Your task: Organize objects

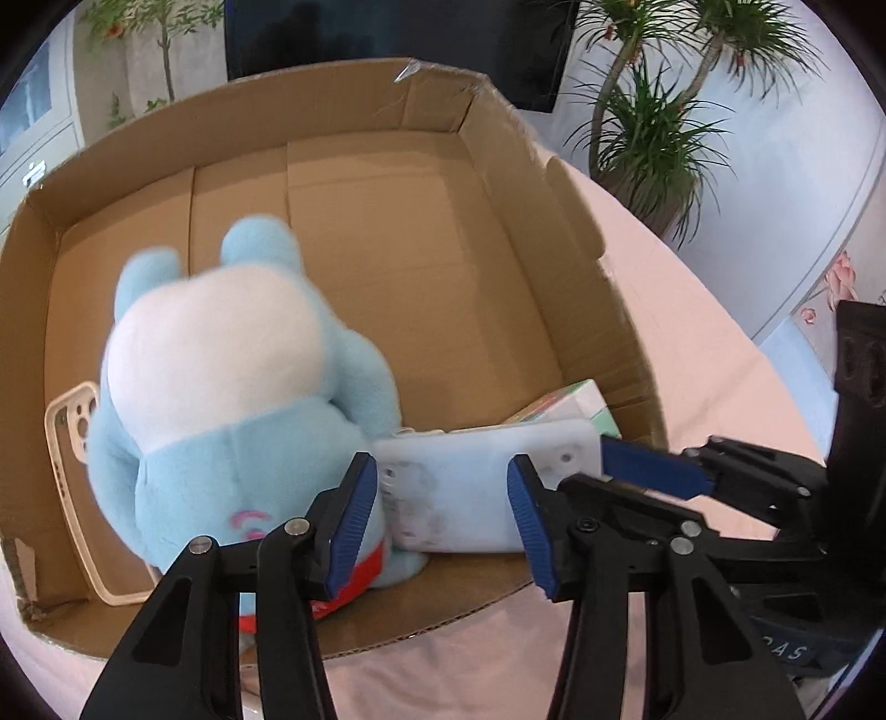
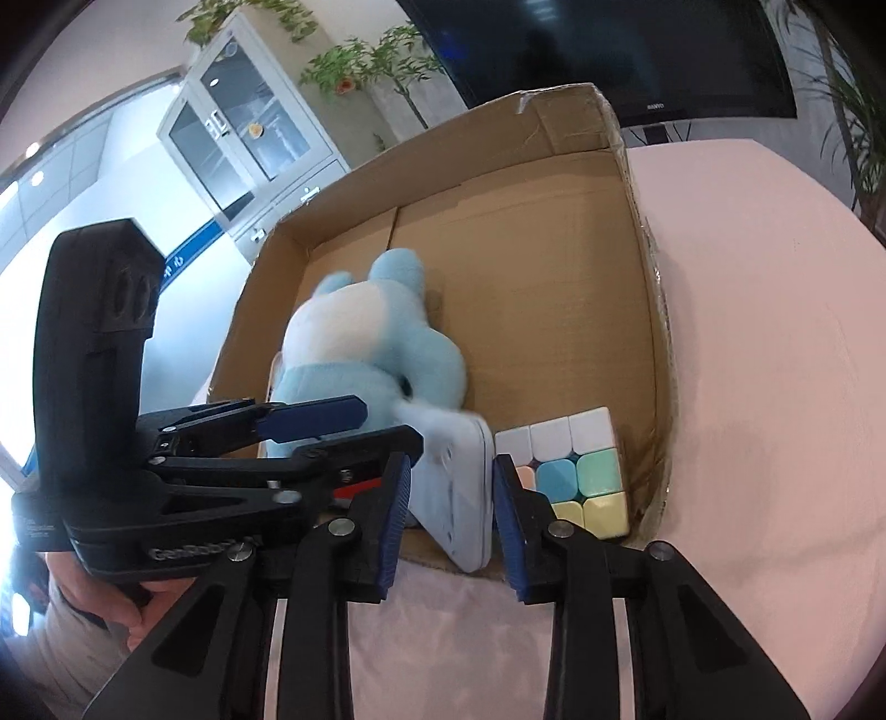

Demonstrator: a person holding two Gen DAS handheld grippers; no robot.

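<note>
An open cardboard box (image 1: 332, 94) (image 2: 443, 133) lies on a pink table. A blue and white plush toy (image 1: 232, 387) (image 2: 376, 343) lies inside it. A white flat device (image 1: 470, 487) (image 2: 459, 498) stands on edge at the box's near side, beside the plush. My right gripper (image 2: 452, 458) is shut on its thin sides; one blue pad (image 1: 653, 465) shows at the device's right end. My left gripper (image 1: 441, 458) (image 2: 393, 423) is open, its tips at the device's broad face, pressing nothing. A pastel puzzle cube (image 2: 576, 471) (image 1: 576, 404) sits in the near right corner.
A cream phone case (image 1: 72, 443) leans on the box's left wall behind the plush. The pink tablecloth (image 2: 775, 332) stretches to the right of the box. A hand (image 2: 111, 603) holds the left gripper. A dark screen (image 2: 609, 50) and potted plants (image 1: 653, 138) stand behind.
</note>
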